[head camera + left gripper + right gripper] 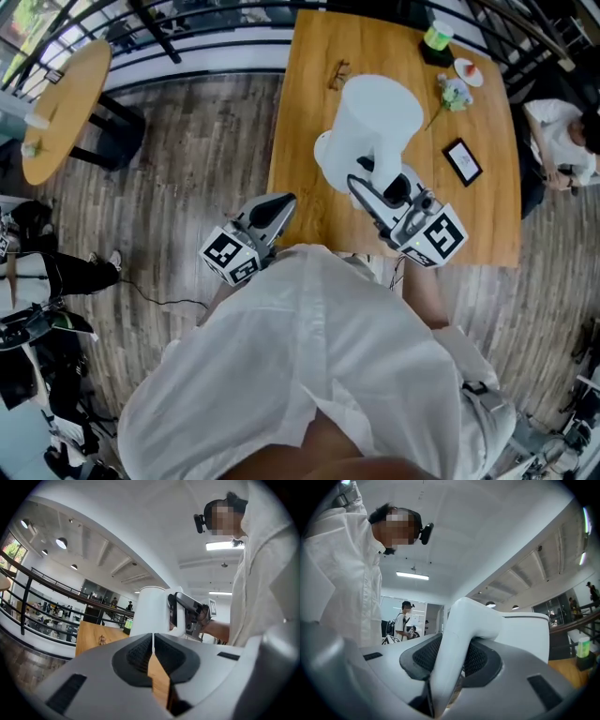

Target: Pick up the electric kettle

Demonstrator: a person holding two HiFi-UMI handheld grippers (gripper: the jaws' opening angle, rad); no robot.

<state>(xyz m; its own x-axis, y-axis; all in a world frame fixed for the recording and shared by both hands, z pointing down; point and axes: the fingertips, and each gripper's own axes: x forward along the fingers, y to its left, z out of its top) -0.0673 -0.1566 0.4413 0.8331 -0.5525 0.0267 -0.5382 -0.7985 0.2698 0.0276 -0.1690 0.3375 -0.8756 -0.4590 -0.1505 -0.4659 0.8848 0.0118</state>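
Wood-plank flooring (206, 150) surrounded the long rectangular wooden table (300, 112) in front of me. The white plastic electric kettle (380, 117) was over the table's near half. Its curved white handle (459, 634) ran between the jaws of my right gripper (367, 183), and both ribbed pads were clenched against it. A white round disc (323, 155) showed past the kettle's left side in the head view, though I could not tell whether the kettle touched it.

My left gripper (281, 202) hung off the table's near left edge, apart from the kettle. Its jaws were pressed together with nothing between them. It pointed across at the kettle and the other gripper.

Farther along the table lay a small black-framed card (462, 161), a sprig of pale flowers (454, 94), a little white dish (468, 71) and a green cup (437, 36). None of them touched the kettle.
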